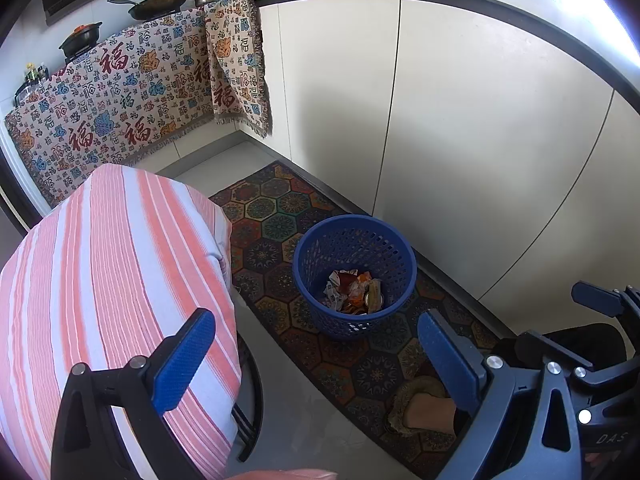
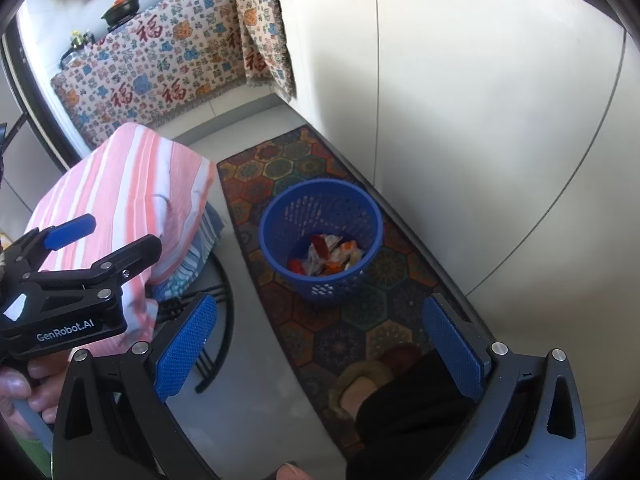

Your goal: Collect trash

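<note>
The trash (image 1: 354,288) lay crumpled at the bottom of the blue basket (image 1: 316,256), a heap of red, orange and white wrappers; individual pieces were hard to tell apart through the mesh wall. The basket stood upright on the patterned rug (image 1: 276,200), ahead of and between the jaws in both views, close beside the dark plinth of the white cabinets (image 1: 480,120).

The left gripper (image 1: 316,360) had its jaws released and spread wide, nothing between them; its left pad overlapped the striped cloth (image 1: 112,280) draped over a table, whose lower left part ran out of frame. The right gripper (image 2: 320,352) was likewise released and bare, its jaws framing the rug and the person's slippered foot (image 2: 360,384), which a black trouser leg partly hid. The left gripper showed again at the left edge of the right wrist view (image 2: 80,256), a hand (image 2: 20,392) around its handle, cut off by the frame.

Bare grey floor (image 1: 312,420) ran as an open strip between the table's dark curved frame and the rug's near edge. Beyond the jaws, a printed cloth (image 1: 120,92) hung over the far counter, with pans (image 1: 160,2) on top, partly cropped.
</note>
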`<state>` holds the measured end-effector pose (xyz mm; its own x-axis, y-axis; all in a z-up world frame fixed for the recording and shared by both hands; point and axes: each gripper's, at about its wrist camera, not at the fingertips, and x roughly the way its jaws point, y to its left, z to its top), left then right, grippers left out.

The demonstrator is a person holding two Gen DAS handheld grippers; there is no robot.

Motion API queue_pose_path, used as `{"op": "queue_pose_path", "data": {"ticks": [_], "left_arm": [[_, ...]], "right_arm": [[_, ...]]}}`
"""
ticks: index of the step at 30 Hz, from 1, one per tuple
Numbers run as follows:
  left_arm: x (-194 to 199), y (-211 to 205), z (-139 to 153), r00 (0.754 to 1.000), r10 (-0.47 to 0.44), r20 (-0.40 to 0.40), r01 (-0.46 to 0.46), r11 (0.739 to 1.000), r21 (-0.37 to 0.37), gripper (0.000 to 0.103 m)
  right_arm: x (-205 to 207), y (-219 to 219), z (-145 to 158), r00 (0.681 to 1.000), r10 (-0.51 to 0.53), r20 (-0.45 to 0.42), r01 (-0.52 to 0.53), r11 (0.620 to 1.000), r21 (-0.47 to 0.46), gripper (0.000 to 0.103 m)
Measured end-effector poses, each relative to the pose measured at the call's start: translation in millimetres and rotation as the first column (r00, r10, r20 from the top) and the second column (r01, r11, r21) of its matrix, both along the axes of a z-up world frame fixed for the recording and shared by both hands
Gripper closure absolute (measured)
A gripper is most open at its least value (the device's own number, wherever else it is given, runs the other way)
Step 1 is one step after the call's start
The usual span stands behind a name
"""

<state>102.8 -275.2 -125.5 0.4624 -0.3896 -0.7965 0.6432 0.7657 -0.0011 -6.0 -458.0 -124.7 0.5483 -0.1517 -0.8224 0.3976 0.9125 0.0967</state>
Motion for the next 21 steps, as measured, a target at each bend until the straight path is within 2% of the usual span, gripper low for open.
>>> {"op": "queue_pose_path", "data": {"ticks": [14,21], "left_arm": [[1,-2,-1,1.000,-0.015,-0.002,0.015,1.000,0.005,0.000],[0,7,0,1.000,-0.026,-0.006,0.026,0.999,-0.020,0.001]], "right_arm": [[0,-1,-3,1.000,-0.008,-0.007,0.008,1.000,0.005,0.000],[4,5,-4,1.000,-0.004,-0.021,0.004,1.000,-0.002,0.000]]}}
